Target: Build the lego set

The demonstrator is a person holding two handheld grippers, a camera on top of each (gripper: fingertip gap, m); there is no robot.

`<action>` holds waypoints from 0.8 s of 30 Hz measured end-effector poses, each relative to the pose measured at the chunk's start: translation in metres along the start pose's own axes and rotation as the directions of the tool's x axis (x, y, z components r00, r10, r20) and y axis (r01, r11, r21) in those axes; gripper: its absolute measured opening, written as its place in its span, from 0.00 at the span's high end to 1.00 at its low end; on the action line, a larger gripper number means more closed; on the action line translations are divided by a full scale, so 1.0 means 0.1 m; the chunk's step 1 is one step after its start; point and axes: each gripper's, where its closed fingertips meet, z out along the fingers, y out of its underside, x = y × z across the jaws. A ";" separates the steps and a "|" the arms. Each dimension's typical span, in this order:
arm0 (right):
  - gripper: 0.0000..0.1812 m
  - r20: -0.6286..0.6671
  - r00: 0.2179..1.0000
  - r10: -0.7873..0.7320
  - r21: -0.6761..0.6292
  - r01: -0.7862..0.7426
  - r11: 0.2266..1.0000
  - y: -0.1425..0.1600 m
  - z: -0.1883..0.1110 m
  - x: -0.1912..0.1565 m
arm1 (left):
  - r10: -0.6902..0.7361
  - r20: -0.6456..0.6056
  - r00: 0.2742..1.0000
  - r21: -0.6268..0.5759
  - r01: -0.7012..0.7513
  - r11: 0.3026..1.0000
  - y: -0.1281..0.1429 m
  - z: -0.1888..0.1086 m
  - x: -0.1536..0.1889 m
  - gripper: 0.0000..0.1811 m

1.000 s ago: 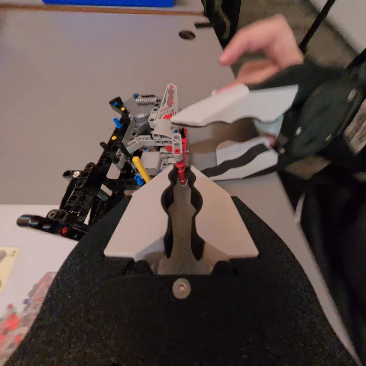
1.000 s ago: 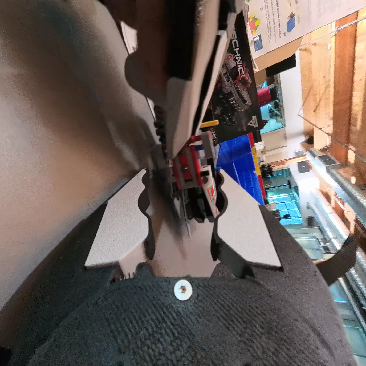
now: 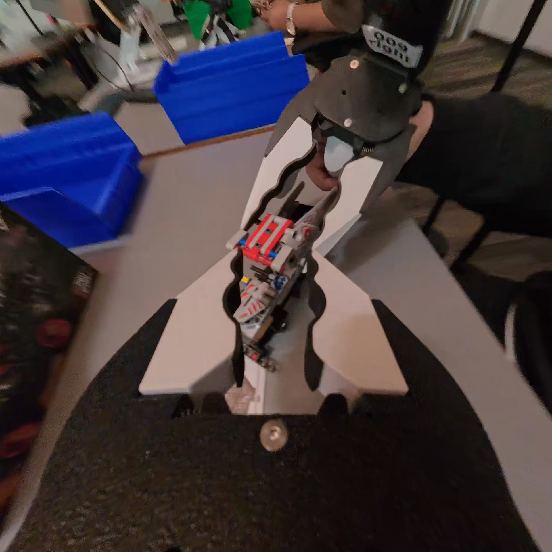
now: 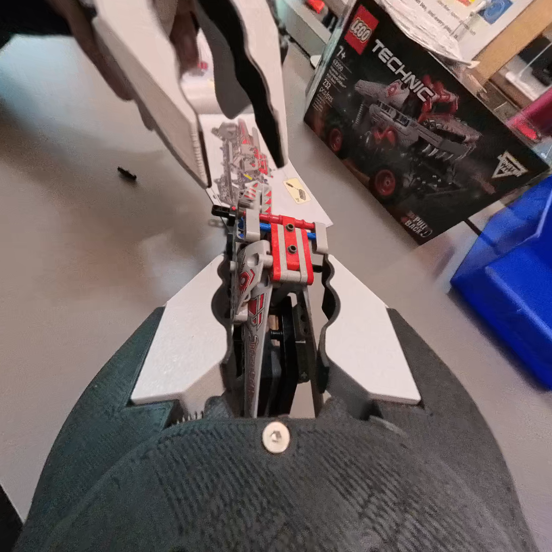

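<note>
Right gripper point(image 4: 273, 265) clamped the half-built grey, red and black brick truck model point(image 4: 277, 268) aloft, seemingly steadying it; left gripper point(image 3: 273, 263) bracketed it, grip unclear.

Right gripper point(image 4: 273, 263): fingers closed against the flanks of the lego model point(image 4: 277, 268), held lengthwise between them.
Model: grey body, red-striped panel on top, blue pins.
Left gripper point(image 4: 242, 176): fingers spread, hanging just beyond the model's far end.
Instruction booklet point(image 4: 286, 191): flat on grey table point(image 4: 74, 254).
Loose black pin point(image 4: 127, 173): left.
Set box point(image 4: 418, 125), blue bins point(image 4: 513, 286): right.
</note>
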 end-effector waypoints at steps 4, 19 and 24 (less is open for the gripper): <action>0.69 0.054 0.994 0.098 0.078 -0.102 0.992 -0.07 -0.05 0.02 | 0.023 0.018 1.000 -0.045 -0.022 0.999 0.12 0.09 -0.02 0.76; 0.71 0.038 0.975 0.217 0.110 -0.220 0.969 -0.15 -0.07 0.01 | -0.003 0.036 0.999 -0.028 0.004 1.000 0.07 -0.27 -0.42 0.79; 0.71 0.036 0.982 0.185 0.100 -0.188 0.977 -0.15 -0.08 0.00 | -0.064 -0.060 0.996 0.029 0.066 0.997 -0.04 -0.33 -0.29 0.81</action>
